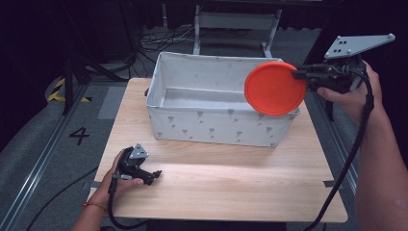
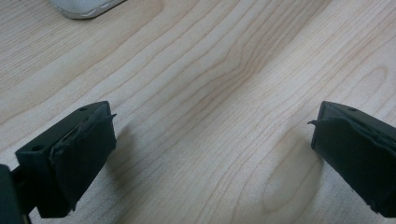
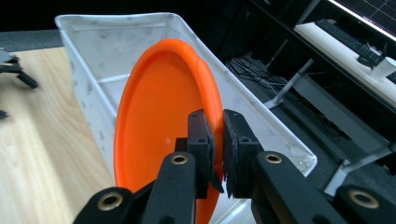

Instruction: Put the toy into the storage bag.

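Wooden table (image 1: pixel 231 187), floor numeral 4 (image 1: pixel 79 135)

left gripper (image 1: pixel 155 174) — black jaws, grey plate | right gripper (image 3: pixel 218 140) — brass screws, black cable | bare forearms, red wristband (image 1: pixel 93 205)

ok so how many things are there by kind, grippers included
disc: 1, orange, clamped by its rim in the right gripper over the bin's right end
bin: 1, white fabric, on the table
grippers: 2, with the left gripper open over bare wood
table: 1
total: 5
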A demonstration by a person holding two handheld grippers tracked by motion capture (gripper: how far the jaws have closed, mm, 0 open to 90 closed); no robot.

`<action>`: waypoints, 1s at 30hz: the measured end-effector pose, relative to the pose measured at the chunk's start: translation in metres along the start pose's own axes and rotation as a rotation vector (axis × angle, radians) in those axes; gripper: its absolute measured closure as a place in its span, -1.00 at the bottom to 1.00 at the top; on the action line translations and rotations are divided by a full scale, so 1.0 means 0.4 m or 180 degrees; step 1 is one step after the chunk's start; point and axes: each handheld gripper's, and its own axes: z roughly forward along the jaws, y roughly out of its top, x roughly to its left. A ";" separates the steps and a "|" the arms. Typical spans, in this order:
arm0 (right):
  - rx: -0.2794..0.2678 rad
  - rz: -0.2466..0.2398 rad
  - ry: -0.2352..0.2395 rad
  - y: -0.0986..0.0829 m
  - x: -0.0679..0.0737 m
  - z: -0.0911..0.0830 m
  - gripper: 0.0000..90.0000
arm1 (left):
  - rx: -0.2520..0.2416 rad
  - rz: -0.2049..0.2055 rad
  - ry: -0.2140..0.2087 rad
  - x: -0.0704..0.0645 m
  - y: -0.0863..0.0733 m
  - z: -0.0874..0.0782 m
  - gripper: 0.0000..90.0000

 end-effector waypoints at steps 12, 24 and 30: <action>0.0266 0.0085 -0.0098 -0.017 -0.076 0.113 0.84 | 0.0001 0.0003 0.0004 0.000 0.000 0.000 -1.00; 0.0633 -0.0059 -0.0005 -0.055 -0.089 0.206 0.84 | 0.0000 0.0003 0.0003 0.000 0.000 0.000 -1.00; 0.0770 -0.0080 0.0083 -0.076 -0.086 0.239 0.84 | 0.0000 0.0001 0.0004 0.000 0.000 0.000 -1.00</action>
